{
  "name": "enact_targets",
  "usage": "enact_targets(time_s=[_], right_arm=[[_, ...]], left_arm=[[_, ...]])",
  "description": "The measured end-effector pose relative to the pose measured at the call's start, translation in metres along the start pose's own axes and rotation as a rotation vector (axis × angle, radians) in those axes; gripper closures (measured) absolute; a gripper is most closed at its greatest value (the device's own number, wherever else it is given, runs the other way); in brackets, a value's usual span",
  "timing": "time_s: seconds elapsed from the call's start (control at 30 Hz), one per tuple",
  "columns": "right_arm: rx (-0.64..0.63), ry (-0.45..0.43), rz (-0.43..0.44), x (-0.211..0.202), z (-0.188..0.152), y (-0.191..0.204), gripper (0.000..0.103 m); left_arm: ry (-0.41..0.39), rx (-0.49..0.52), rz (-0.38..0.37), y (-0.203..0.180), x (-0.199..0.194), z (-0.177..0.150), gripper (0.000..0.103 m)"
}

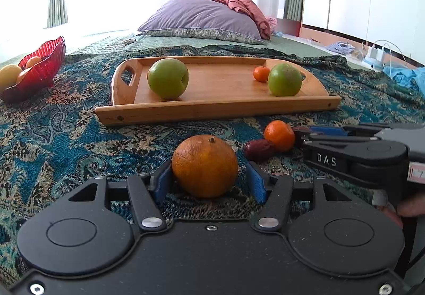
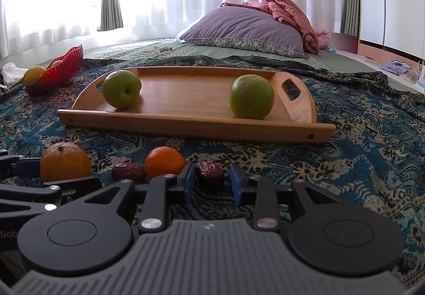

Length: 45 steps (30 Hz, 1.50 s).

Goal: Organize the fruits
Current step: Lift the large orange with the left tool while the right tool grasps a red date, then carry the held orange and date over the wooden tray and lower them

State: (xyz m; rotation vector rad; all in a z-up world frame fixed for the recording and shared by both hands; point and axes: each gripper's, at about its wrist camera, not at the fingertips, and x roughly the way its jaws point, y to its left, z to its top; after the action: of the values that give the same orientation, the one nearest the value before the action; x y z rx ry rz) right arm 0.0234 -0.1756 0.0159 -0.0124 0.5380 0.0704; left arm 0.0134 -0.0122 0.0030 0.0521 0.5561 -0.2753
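With both grippers' fingers spread, left gripper [image 1: 207, 178] straddling the large orange [image 1: 204, 170] and right gripper [image 2: 212, 180] the date [image 2: 209, 175] (on the bed), either may roll off the soft blanket.

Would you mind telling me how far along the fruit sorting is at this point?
Seemingly done: two green apples and a tiny orange lie on the wooden tray; the red bowl holds fruit. In hand: the open left gripper brackets the large orange, and the open right gripper brackets a date. Left on the blanket: the small orange and another date.
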Motion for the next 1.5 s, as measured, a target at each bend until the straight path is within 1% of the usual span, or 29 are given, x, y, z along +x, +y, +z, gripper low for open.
enact_targets(time_s=[0.1,0.23,0.3,0.37,0.43,0.47,0.5,0.73,0.87,1.0,1.13,1.23,1.33,1.43,1.5], right_arm=[[-0.005,0.001,-0.002,0.001,0.0,0.001,0.064],[-0.009,0.005,-0.002,0.003,0.001,0.001,0.064],[-0.011,0.006,-0.003,0.004,0.001,0.002,0.065],[-0.011,0.004,-0.003,0.004,0.001,0.002,0.065],[-0.005,-0.003,0.001,0.002,0.001,0.001,0.07],[-0.004,-0.005,0.004,0.002,0.001,0.001,0.074],[-0.004,-0.009,0.005,0.001,0.001,0.001,0.075],[-0.008,-0.042,0.0,-0.007,0.008,-0.001,0.076],[-0.004,-0.07,0.008,-0.009,0.023,-0.005,0.076],[-0.001,-0.103,0.002,-0.005,0.044,-0.011,0.076],[0.018,-0.13,0.0,0.001,0.068,-0.02,0.076],[0.024,-0.139,-0.011,0.01,0.084,-0.027,0.076],[0.027,-0.124,-0.018,0.025,0.105,-0.035,0.076],[0.048,-0.084,-0.003,0.045,0.125,-0.043,0.076],[0.053,-0.062,-0.001,0.06,0.138,-0.048,0.076]], left_arm=[[-0.007,0.016,0.002,-0.002,0.0,-0.001,0.046],[-0.005,0.002,-0.005,-0.001,0.002,0.001,0.047],[-0.009,-0.008,0.002,0.0,0.002,0.002,0.053],[-0.012,-0.019,-0.001,0.003,0.002,0.004,0.055],[-0.019,-0.035,-0.004,0.005,0.001,0.005,0.055],[-0.024,-0.039,-0.003,0.006,0.0,0.005,0.055],[-0.027,-0.039,0.0,0.006,-0.001,0.006,0.055],[-0.048,-0.042,0.012,0.013,0.001,0.02,0.055],[-0.071,-0.024,0.025,0.017,0.005,0.04,0.055],[-0.1,-0.035,0.041,0.025,0.011,0.067,0.055],[-0.117,-0.061,0.029,0.034,0.022,0.096,0.055],[-0.123,-0.077,0.013,0.042,0.038,0.12,0.055],[-0.115,-0.093,0.013,0.047,0.057,0.141,0.055],[-0.095,-0.105,0.007,0.053,0.079,0.16,0.055],[-0.066,-0.118,0.004,0.057,0.095,0.171,0.055]])
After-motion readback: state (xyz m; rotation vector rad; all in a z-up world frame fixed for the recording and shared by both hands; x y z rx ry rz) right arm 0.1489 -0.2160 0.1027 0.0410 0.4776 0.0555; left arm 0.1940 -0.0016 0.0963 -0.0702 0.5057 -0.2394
